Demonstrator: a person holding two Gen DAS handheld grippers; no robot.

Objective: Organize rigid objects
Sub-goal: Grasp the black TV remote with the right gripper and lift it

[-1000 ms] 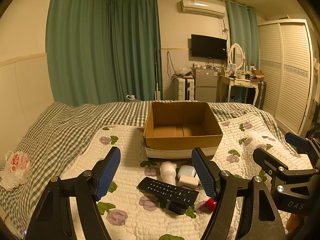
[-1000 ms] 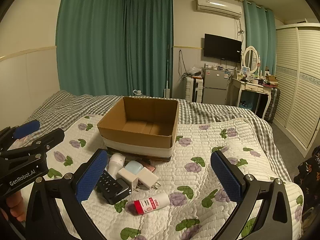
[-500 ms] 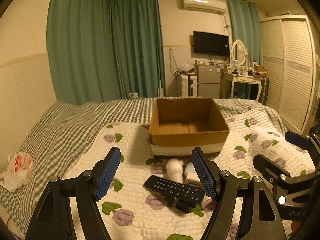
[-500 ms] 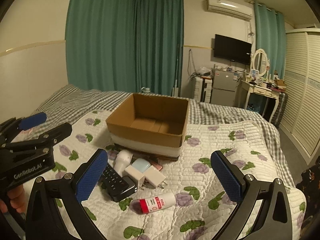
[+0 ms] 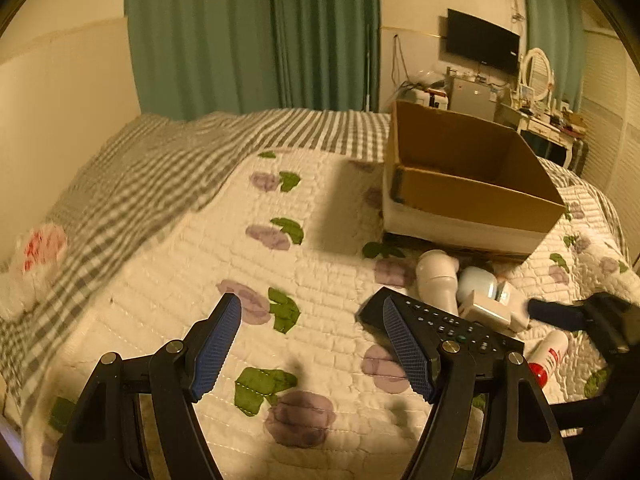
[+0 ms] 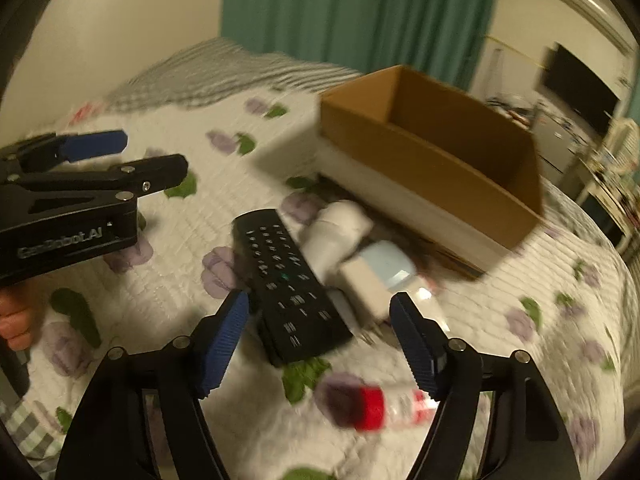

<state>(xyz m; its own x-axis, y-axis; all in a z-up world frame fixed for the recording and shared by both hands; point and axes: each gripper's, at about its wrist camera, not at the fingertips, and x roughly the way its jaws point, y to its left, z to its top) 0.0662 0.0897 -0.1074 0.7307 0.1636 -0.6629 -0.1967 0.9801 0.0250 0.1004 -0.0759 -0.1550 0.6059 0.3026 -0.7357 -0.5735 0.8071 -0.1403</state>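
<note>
Lying flat, black remote [image 6: 289,286] with small buttons; both tongs [image 5: 310,338] [image 6: 320,338] wide.

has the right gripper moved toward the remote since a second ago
Yes. In the right wrist view the right gripper has come down and forward: the remote now lies between its open fingers, and the cardboard box looms larger.

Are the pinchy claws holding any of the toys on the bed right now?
No. Both the left gripper and the right gripper are open and empty; the remote control lies on the quilt.
</note>
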